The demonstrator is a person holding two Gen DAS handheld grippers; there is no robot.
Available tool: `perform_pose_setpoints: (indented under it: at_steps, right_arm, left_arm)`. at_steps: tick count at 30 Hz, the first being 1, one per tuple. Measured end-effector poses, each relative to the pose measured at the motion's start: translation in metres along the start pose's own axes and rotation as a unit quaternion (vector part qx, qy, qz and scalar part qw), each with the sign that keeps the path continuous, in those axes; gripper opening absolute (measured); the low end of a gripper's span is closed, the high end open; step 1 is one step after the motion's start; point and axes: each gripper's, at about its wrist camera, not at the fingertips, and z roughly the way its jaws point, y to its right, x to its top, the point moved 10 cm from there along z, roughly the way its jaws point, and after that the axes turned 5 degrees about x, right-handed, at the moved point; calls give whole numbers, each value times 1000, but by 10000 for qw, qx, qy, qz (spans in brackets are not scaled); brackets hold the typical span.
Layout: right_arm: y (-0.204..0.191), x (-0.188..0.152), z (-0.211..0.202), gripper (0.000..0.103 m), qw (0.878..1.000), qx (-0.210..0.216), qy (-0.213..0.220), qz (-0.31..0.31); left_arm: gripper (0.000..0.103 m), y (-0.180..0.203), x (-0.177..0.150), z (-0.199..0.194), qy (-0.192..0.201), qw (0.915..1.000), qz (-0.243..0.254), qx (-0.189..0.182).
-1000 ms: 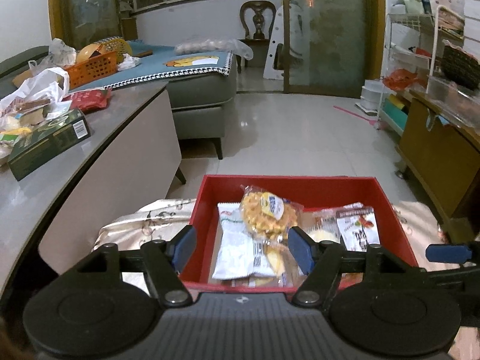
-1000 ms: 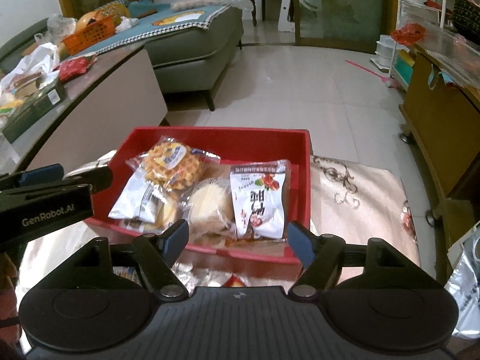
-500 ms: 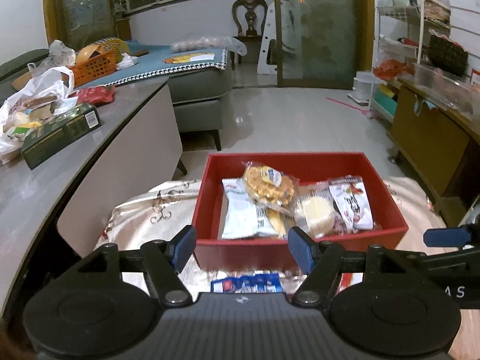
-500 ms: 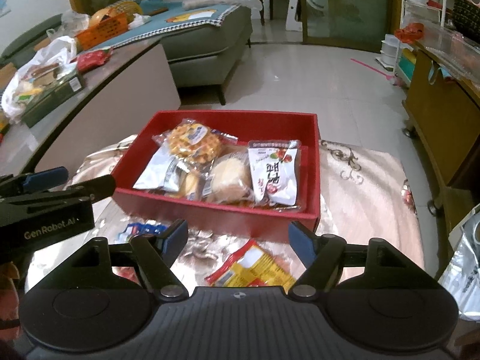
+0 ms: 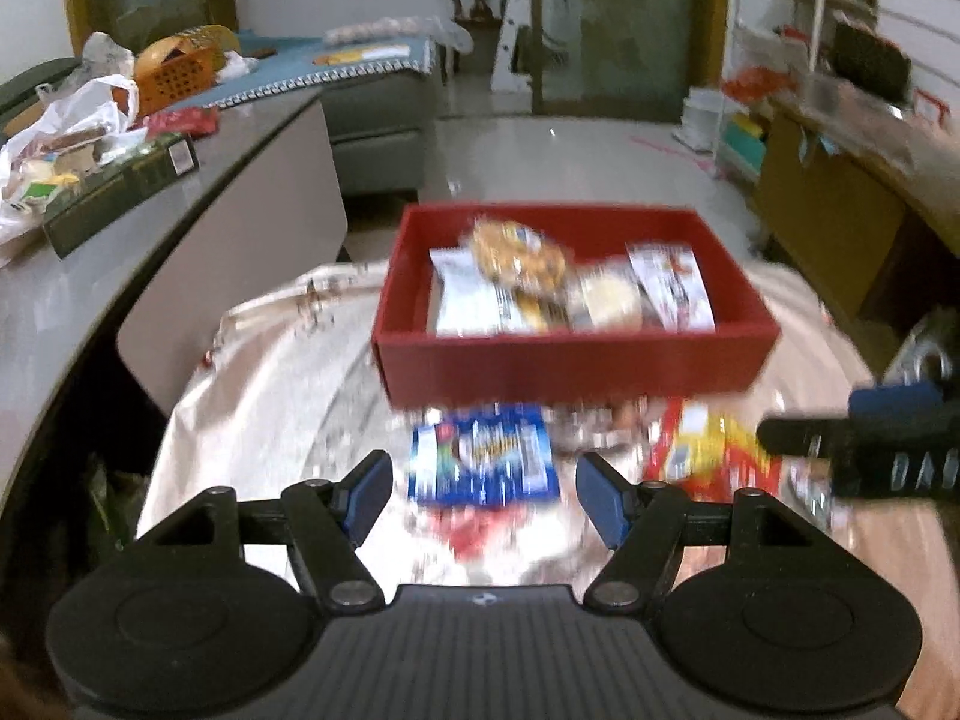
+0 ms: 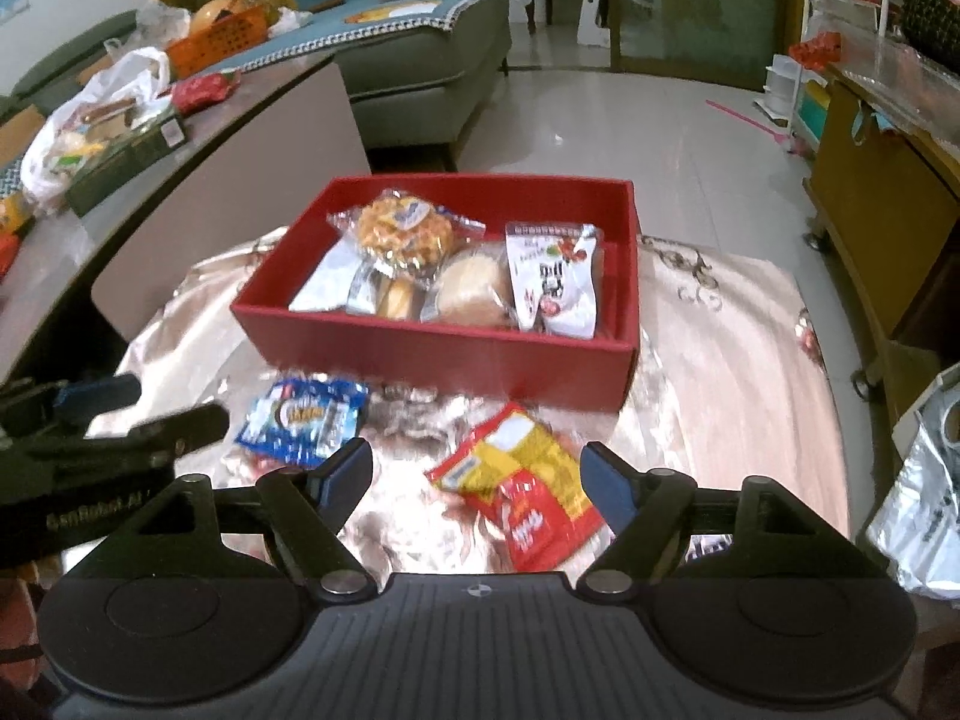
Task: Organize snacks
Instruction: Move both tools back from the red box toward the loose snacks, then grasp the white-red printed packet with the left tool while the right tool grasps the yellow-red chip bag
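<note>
A red box [image 5: 570, 360] [image 6: 432, 354] stands on a shiny cloth. It holds a waffle packet [image 6: 402, 228], a round bun [image 6: 474, 294], a white packet with red fruit [image 6: 555, 282] and another white packet [image 6: 318, 282]. In front of the box lie a blue snack packet [image 5: 480, 456] [image 6: 306, 420] and a red-and-yellow packet [image 5: 702, 450] [image 6: 528, 480]. My left gripper [image 5: 483, 483] hovers open above the blue packet, gripping nothing. My right gripper [image 6: 474, 471] is open over the red-and-yellow packet, its pads clear of it.
A grey counter [image 6: 198, 138] curves along the left with a green box [image 5: 120, 192] and a white plastic bag [image 6: 90, 114]. A wooden cabinet [image 6: 876, 228] stands at the right, a silver bag [image 6: 924, 510] at the cloth's right edge. Sofa and tiled floor lie beyond.
Both grippers have drawn back from the red box, which now sits farther off. The blue and the red-and-yellow packets have come into view under them. The right jaws stand slightly wider.
</note>
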Motion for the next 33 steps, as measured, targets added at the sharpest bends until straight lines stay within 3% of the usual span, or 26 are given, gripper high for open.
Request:
perform_pose_setpoints:
  at_steps: [7, 16, 21, 23, 25, 33]
  right_arm:
    - [3, -20, -17, 86, 10000, 59, -20, 43]
    - [12, -38, -20, 86, 9997, 116, -193, 95]
    - [32, -31, -24, 86, 9990, 134, -105, 417]
    - [39, -28, -22, 86, 9986, 131, -108, 493]
    - [43, -25, -17, 86, 9986, 122, -172, 494]
    - [60, -15, 11, 86, 9988, -72, -443, 197]
  left_arm:
    - [61, 27, -64, -10, -611, 9960, 507, -420]
    - [61, 58, -121, 9, -1296, 9831, 1220, -433]
    - [65, 59, -130, 24, -1614, 9801, 1048, -489]
    - [61, 59, -130, 24, -1659, 9803, 930, -540]
    - [51, 62, -130, 20, -1645, 9801, 924, -621]
    - [43, 58, -117, 14, -1592, 9807, 701, -893]
